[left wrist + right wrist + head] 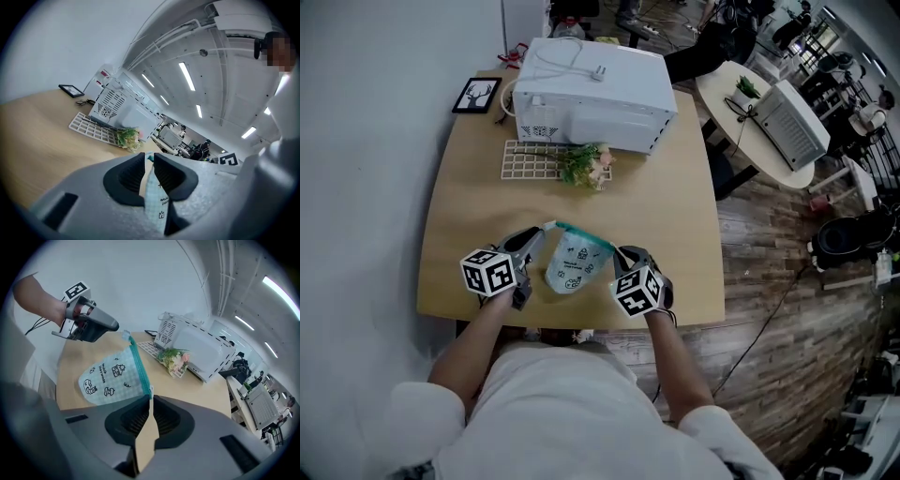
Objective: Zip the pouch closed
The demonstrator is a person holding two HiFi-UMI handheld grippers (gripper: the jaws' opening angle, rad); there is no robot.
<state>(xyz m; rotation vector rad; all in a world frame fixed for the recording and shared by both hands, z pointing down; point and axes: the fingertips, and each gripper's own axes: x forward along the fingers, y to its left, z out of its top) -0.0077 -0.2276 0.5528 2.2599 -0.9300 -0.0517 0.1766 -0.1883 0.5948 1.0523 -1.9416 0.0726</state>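
The pale mint fabric pouch printed with small black cartoon drawings (570,268) hangs stretched between the 2 grippers above the near edge of the light wooden table (469,202). Its teal zipper (582,234) runs along the top edge from one gripper to the other. The left gripper (540,232) is pinched on the pouch's far-left corner; in the left gripper view its 2 dark pads stand almost together with the printed fabric (155,190) pressed between them. The right gripper (618,251) is clamped on the zipper's right end, with its jaws nearly meeting around a small white tab at the end of the teal tape (139,365). Further back on the table lie a white plastic grid rack (528,161) and a small bunch of artificial flowers (587,167), in front of a white box-shaped appliance (600,80). A black picture frame (476,95) sits at the far-left corner.
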